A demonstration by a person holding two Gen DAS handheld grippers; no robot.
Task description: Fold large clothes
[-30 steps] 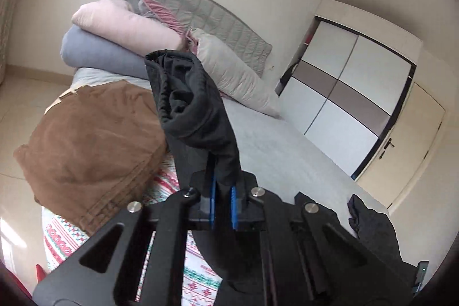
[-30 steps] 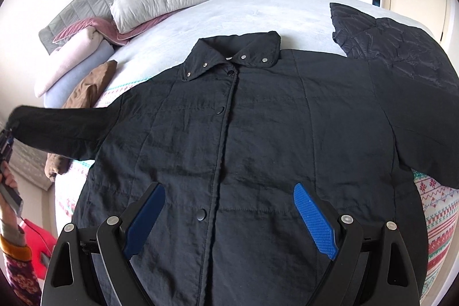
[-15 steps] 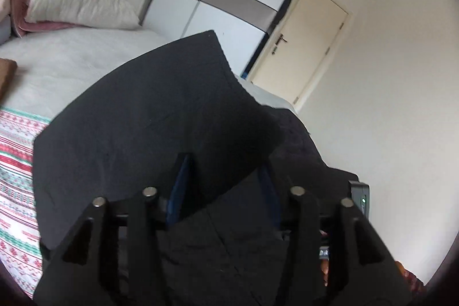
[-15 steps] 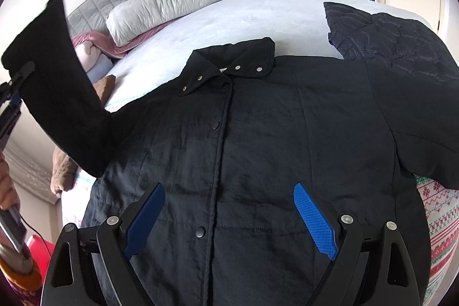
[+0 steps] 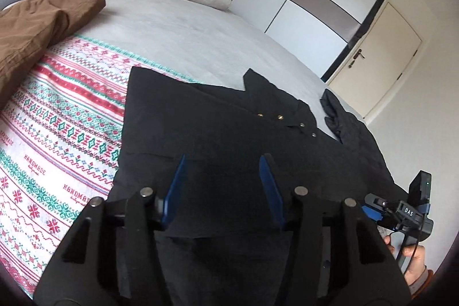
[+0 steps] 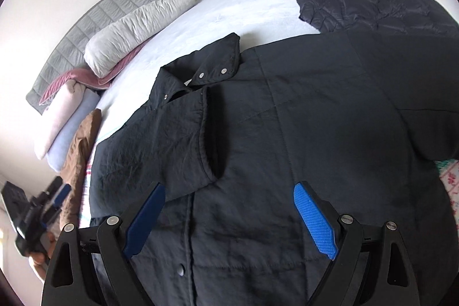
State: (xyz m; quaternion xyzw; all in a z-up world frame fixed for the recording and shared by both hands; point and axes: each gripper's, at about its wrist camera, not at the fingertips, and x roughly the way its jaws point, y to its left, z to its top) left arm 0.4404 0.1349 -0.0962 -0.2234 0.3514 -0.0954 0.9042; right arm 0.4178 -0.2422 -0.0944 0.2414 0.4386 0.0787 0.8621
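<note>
Jacket point(image 6: 287, 134), black, lies front-up on bed point(image 5: 178, 27), collar toward pillows point(image 6: 134, 25). One sleeve point(image 6: 160, 145) is folded across the chest, cuff near the snap placket; the opposite sleeve extends toward the bed edge. Left gripper point(image 5: 222, 188): jaws spread wide, blue pads bare, nothing held, hovering over the folded sleeve. Right gripper point(image 6: 229, 220): jaws spread wide, empty, above the jacket's lower front. Second dark quilted garment point(image 6: 367, 2) beside the jacket; brown cloth point(image 5: 37, 25) near the pillows
</note>
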